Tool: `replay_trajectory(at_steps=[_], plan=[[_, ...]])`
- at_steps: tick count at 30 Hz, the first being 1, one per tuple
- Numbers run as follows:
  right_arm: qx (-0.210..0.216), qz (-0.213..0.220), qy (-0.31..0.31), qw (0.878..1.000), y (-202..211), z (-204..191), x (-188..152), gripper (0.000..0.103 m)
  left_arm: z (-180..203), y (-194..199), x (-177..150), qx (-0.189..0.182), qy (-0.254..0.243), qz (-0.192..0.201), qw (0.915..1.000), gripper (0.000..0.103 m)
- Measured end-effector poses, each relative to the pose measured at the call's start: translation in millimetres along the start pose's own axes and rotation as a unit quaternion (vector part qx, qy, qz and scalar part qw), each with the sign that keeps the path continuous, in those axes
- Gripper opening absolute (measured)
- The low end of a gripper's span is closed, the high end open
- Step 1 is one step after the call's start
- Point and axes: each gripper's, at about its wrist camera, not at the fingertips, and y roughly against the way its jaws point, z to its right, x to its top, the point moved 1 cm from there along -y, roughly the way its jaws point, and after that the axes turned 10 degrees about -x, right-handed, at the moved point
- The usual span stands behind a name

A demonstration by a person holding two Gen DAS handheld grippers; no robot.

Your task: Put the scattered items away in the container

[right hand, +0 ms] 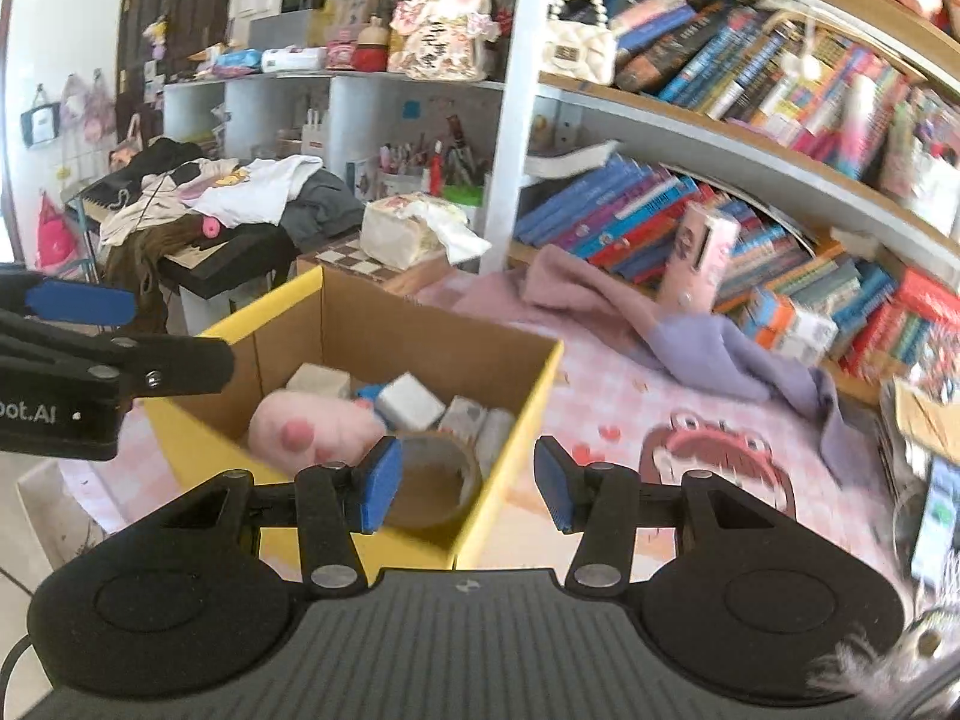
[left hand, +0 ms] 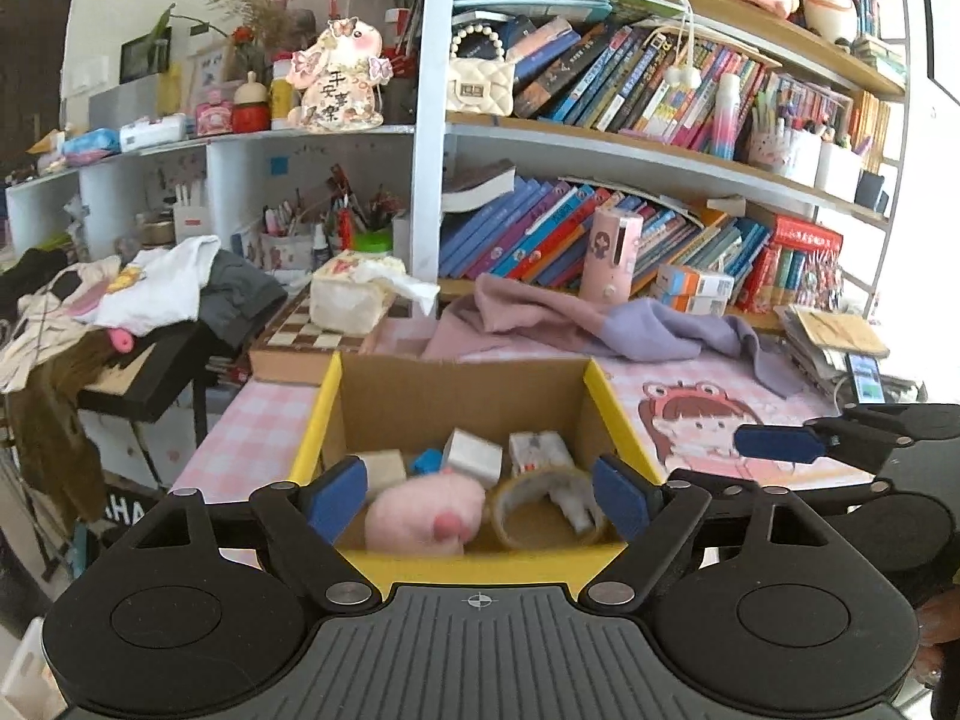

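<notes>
A yellow cardboard box (left hand: 618, 414) stands on the pink checked table mat. Inside lie a pink plush toy (left hand: 426, 516), a brown tape roll (left hand: 546, 510), a white cube (left hand: 474, 456), a small blue piece (left hand: 427, 461) and two pale cartons. My left gripper (left hand: 478, 498) hangs open over the box's near edge, nothing between its pads. The right wrist view looks at the box (right hand: 528, 396) from its right corner, with the plush (right hand: 312, 426) and tape roll (right hand: 432, 480) in it. My right gripper (right hand: 468, 492) is open and empty there. Each gripper shows at the edge of the other's view.
A pink and purple cloth (left hand: 600, 324) lies crumpled behind the box, before a packed bookshelf (left hand: 660, 138). A tissue pack (left hand: 354, 294) sits on a chessboard box at the back left. Clothes (left hand: 162, 288) are piled on a side table. A phone (left hand: 864, 378) lies at the right.
</notes>
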Motion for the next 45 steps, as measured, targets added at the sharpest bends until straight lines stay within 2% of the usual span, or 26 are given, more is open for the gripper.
replay_trajectory(at_steps=[10, 15, 18, 23, 32, 45], plan=[[-0.038, -0.035, -0.046, 0.998, 49, -10, -63, 0.053, 23, 33, -60, 0.015, -0.012, -0.029, 0.9994, 0.09], [-0.063, -0.056, -0.053, 0.995, 66, -16, -91, 0.078, 33, 39, -88, 0.027, -0.012, -0.05, 0.9983, 0.093], [-0.073, -0.07, -0.053, 0.993, 72, -15, -101, 0.083, 39, 36, -96, 0.017, -0.018, -0.07, 0.9972, 0.093], [-0.083, -0.082, -0.062, 0.991, 80, -9, -113, 0.086, 47, 36, -104, 0.013, -0.021, -0.078, 0.9967, 0.097], [-0.107, -0.1, -0.088, 0.985, 90, 8, -125, 0.089, 58, 31, -108, -0.002, -0.021, -0.091, 0.9956, 0.098], [-0.119, -0.113, -0.12, 0.979, 96, 26, -138, 0.094, 77, 20, -109, -0.022, -0.033, -0.113, 0.9928, 0.102]])
